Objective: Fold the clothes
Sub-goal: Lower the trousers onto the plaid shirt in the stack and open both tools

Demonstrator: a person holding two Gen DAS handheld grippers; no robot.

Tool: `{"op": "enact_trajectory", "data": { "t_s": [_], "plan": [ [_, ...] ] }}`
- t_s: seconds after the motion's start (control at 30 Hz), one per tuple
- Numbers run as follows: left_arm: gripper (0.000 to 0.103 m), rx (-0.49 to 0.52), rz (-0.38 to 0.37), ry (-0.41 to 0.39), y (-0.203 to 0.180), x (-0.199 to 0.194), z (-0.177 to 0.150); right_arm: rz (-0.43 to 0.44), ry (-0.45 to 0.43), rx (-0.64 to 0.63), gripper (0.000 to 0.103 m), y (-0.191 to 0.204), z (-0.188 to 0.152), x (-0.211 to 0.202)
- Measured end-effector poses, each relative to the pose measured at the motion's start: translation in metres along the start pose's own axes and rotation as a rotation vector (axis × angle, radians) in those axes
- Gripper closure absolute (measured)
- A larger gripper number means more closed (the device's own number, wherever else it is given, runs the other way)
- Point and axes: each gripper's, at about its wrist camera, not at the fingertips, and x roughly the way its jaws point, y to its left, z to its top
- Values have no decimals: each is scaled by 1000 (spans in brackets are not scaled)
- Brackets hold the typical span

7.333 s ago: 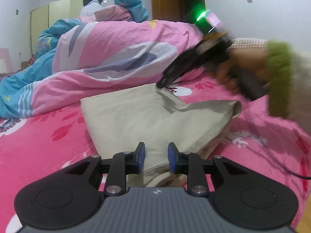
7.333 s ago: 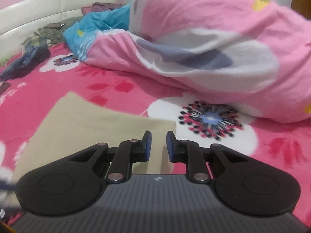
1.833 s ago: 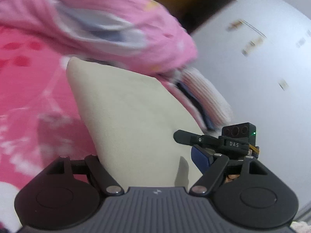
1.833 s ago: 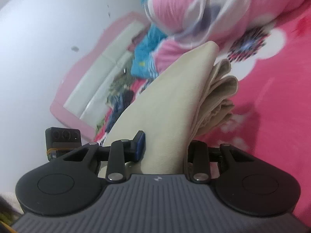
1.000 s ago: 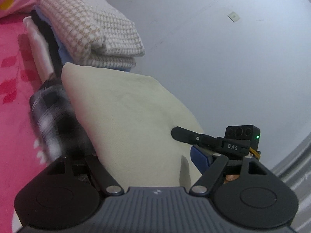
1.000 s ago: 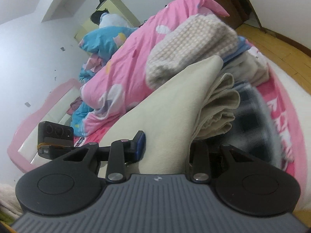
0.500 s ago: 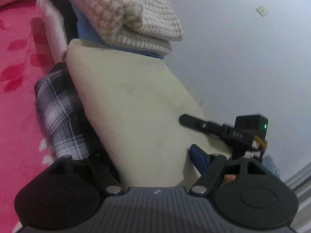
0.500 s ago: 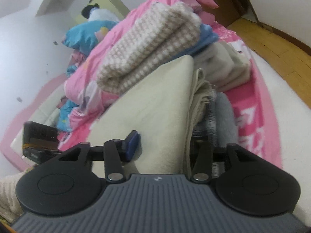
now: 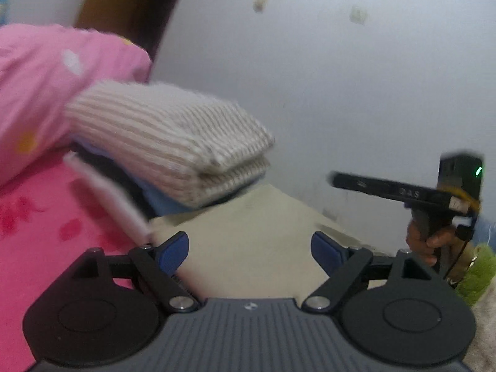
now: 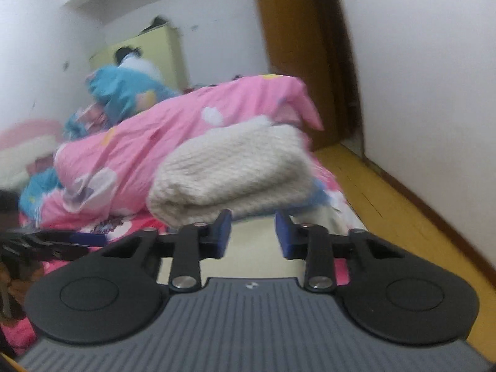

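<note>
Trousers [image 9: 248, 248], beige and folded flat, lie on the pink bed just in front of a stack topped by a knit sweater [image 9: 173, 142], far edge touching the stack's base. Left gripper [image 9: 249, 251]: jaws spread wide, straddling the cloth, gripping nothing. Right gripper [image 10: 252, 235]: jaws parted, released, cloth directly ahead and below. Long axis unclear; frames blurred. Both grippers sit at the near edge, neither clearly closer. Folded state fits the task's aim.
</note>
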Motion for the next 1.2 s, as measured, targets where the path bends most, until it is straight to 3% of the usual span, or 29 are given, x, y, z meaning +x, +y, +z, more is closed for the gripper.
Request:
{"op": "enact_trajectory", "data": {
  "t_s": [0.1, 0.17, 0.33, 0.47, 0.6, 0.73, 0.9, 1.0, 1.07, 1.2],
  "plan": [
    [19, 5, 64, 105, 1, 51, 0, -64, 188, -57, 81, 3, -16, 63],
    [19, 13, 86, 137, 3, 69, -7, -111, 238, -50, 81, -8, -36, 84],
    [18, 95, 107, 110, -7, 64, -8, -118, 118, -39, 88, 8, -43, 28],
    [19, 95, 83, 21, -10, 17, -8, -123, 22, -29, 83, 20, -49, -16],
    [18, 239, 19, -46, -34, -15, -27, -128, -75, -20, 83, 33, -54, -61],
    [17, 325, 26, -2, -57, -18, -60, -135, -9, -58, 85, 53, -90, -71],
    [18, 295, 81, 5, -65, -24, -63, -188, 5, 88, 86, 43, -107, -59],
    [16, 288, 116, -7, -73, -49, -67, -211, -41, 161, 74, 62, -100, -88],
    [14, 295, 140, -16, -83, -78, -74, -236, -31, 161, 47, 82, -108, -101],
    [9, 283, 200, 16, -97, -125, -100, -295, 32, 121, 24, 129, -138, -118]
  ]
}}
